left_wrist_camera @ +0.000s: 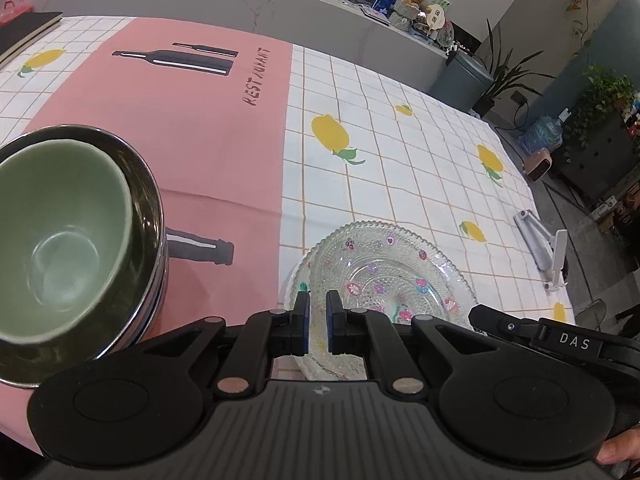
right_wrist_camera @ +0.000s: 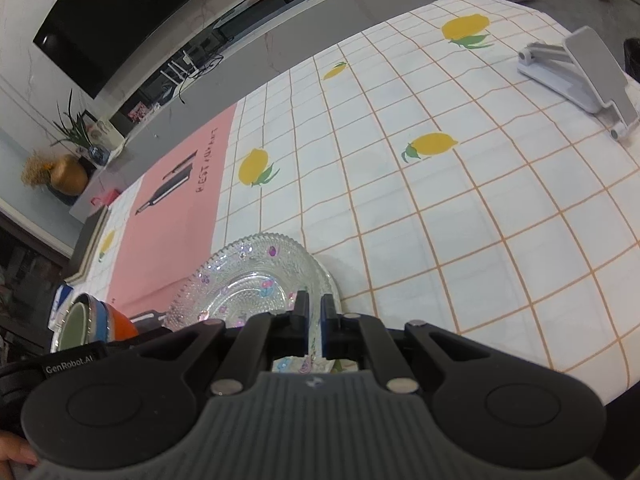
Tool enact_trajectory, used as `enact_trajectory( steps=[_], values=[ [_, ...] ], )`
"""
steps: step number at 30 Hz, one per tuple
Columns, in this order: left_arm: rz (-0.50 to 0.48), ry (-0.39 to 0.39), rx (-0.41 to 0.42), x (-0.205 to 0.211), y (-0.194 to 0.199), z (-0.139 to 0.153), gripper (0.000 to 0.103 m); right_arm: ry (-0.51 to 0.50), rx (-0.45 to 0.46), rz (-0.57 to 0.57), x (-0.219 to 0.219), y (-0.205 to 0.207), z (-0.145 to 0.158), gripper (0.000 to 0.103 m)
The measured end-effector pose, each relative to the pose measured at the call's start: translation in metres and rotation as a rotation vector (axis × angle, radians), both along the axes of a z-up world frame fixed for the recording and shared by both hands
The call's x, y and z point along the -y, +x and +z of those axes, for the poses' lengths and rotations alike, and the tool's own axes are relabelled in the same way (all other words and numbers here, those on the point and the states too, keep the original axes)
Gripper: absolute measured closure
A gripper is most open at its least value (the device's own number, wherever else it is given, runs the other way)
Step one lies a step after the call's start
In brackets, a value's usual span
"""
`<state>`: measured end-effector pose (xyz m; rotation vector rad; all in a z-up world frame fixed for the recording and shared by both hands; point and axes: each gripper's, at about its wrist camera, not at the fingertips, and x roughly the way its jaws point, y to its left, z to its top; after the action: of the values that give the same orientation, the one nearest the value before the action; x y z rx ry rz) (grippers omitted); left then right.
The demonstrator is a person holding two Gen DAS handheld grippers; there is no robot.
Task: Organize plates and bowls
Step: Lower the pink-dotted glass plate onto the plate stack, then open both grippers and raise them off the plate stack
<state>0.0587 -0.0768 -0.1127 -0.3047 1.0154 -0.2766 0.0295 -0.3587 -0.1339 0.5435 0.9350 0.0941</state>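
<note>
Glass plate [left_wrist_camera: 384, 276] clamped at rim by both tongs; green bowl [left_wrist_camera: 60, 240] stack left, grey stand [right_wrist_camera: 580, 76] right.

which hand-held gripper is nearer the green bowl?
Left. The left hand-held gripper sits just right of the green bowl stacked in a steel bowl, at the glass plate. The right hand-held gripper sits at the plate's far side.
</note>
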Motion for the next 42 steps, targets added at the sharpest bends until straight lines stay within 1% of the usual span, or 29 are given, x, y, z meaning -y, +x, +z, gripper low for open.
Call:
enact_trajectory(
  steps=[9, 15, 19, 24, 29, 34, 36, 38, 40, 42],
  values=[
    [-0.005, 0.016, 0.007, -0.001, -0.002, -0.006, 0.095, -0.036, -0.01, 0.014, -0.006, 0.001, -0.007, 0.1],
    [-0.03, 0.076, 0.017, 0.007, 0.0, -0.007, 0.095, -0.098, 0.0, 0.039, -0.013, 0.003, -0.005, 0.1],
    [-0.038, 0.095, 0.014, 0.009, -0.001, -0.008, 0.096, -0.161, 0.005, 0.062, -0.02, 0.004, -0.005, 0.1],
    [-0.053, 0.142, 0.026, 0.014, -0.002, -0.009, 0.097, -0.202, 0.01, 0.079, -0.024, 0.006, -0.006, 0.1],
    [-0.055, 0.145, 0.026, 0.014, -0.002, -0.008, 0.097, -0.214, 0.011, 0.081, -0.025, 0.007, -0.006, 0.1],
    [-0.066, 0.173, 0.026, 0.018, -0.002, -0.007, 0.097, -0.221, 0.012, 0.079, -0.027, 0.006, -0.006, 0.1],
    [-0.068, 0.189, 0.025, 0.02, -0.002, -0.006, 0.096, -0.213, 0.012, 0.075, -0.026, 0.006, -0.006, 0.097],
    [-0.067, 0.203, 0.026, 0.021, -0.003, -0.006, 0.093, -0.209, 0.01, 0.068, -0.026, 0.005, -0.006, 0.096],
    [-0.061, 0.207, 0.032, 0.02, -0.004, -0.005, 0.093, -0.206, 0.01, 0.06, -0.024, 0.003, -0.006, 0.094],
    [-0.062, 0.197, 0.028, 0.018, -0.005, -0.005, 0.091, -0.197, 0.009, 0.054, -0.022, 0.001, -0.006, 0.083]
  ],
)
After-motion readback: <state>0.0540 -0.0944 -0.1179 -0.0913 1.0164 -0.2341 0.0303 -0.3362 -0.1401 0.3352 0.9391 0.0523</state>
